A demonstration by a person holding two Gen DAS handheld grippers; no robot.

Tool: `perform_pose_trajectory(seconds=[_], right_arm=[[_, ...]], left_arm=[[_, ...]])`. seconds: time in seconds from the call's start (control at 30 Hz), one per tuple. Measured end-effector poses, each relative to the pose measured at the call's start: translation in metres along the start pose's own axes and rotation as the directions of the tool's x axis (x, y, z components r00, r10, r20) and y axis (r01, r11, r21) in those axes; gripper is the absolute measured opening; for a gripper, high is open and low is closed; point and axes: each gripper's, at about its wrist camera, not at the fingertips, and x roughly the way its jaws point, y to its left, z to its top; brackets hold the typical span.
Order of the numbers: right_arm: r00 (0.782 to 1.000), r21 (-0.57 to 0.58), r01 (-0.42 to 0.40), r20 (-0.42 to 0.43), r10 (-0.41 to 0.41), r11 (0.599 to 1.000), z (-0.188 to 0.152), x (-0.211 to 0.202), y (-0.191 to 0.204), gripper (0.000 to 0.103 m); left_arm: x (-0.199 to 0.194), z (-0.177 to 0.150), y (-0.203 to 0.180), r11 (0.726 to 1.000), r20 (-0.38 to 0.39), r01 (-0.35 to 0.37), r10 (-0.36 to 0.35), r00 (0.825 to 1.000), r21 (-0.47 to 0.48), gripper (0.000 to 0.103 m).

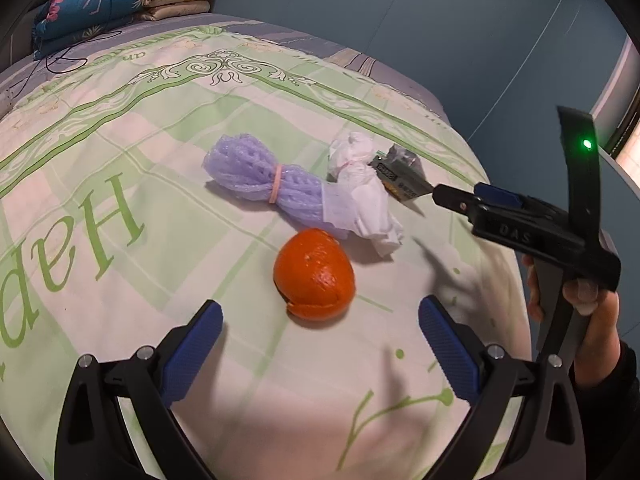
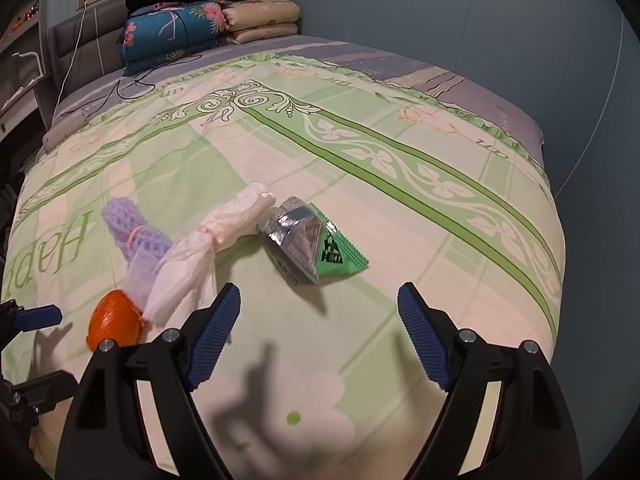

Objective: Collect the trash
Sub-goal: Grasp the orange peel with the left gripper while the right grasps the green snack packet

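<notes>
Trash lies on a bed's green and white quilt (image 1: 120, 152). An orange peel (image 1: 315, 275) sits just ahead of my open, empty left gripper (image 1: 320, 320). Behind it lie a purple foam net (image 1: 256, 176) with a rubber band and a crumpled white bag (image 1: 368, 200). A silver and green snack wrapper (image 2: 310, 240) lies ahead of my open, empty right gripper (image 2: 319, 312). The right gripper also shows in the left wrist view (image 1: 440, 196), its tips by the wrapper (image 1: 400, 172). The peel (image 2: 114, 320), net (image 2: 136, 240) and bag (image 2: 200, 260) show left in the right wrist view.
Folded blankets (image 2: 200, 28) are stacked at the head of the bed, with a black cable (image 2: 132, 88) on the sheet near them. A blue wall (image 2: 440, 8) runs along the bed's far side. The quilt's right edge (image 2: 552, 200) drops off.
</notes>
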Motion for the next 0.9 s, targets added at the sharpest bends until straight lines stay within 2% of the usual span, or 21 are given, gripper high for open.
perform_pose_trajectory(seconds=[0.3, 0.53, 0.57, 0.63, 0.7, 0.77, 0.9], right_arm=[[0.999, -0.029, 0.023, -0.039, -0.024, 0.999, 0.015, 0.038, 0.001, 0.076], [0.998, -0.036, 0.02, -0.058, -0.022, 0.999, 0.024, 0.059, 0.001, 0.067], [0.998, -0.039, 0.02, -0.059, -0.022, 0.999, 0.024, 0.061, 0.002, 0.063], [0.998, -0.036, 0.017, -0.061, -0.019, 0.999, 0.025, 0.064, 0.004, 0.059], [0.998, -0.039, 0.015, -0.066, -0.017, 0.999, 0.025, 0.067, 0.007, 0.054], [0.997, -0.039, 0.022, -0.067, -0.025, 0.999, 0.025, 0.069, 0.008, 0.052], [0.997, -0.016, 0.026, -0.067, -0.027, 1.0, 0.028, 0.068, 0.007, 0.041]], left_arm=[[0.018, 0.011, -0.004, 0.999, -0.023, 0.017, -0.017, 1.0, 0.029, 0.093], [0.034, 0.013, -0.001, 1.0, -0.051, 0.009, -0.008, 0.999, 0.023, 0.075], [0.036, 0.014, 0.0, 1.0, -0.051, 0.005, -0.003, 0.999, 0.022, 0.072], [0.038, 0.015, 0.002, 1.0, -0.056, 0.005, -0.004, 0.998, 0.014, 0.059], [0.04, 0.016, 0.003, 1.0, -0.062, 0.0, 0.001, 0.998, 0.012, 0.05], [0.041, 0.016, 0.006, 1.0, -0.064, 0.002, -0.002, 0.998, -0.002, 0.048], [0.039, 0.016, 0.007, 1.0, -0.069, -0.006, 0.006, 0.998, -0.009, 0.041]])
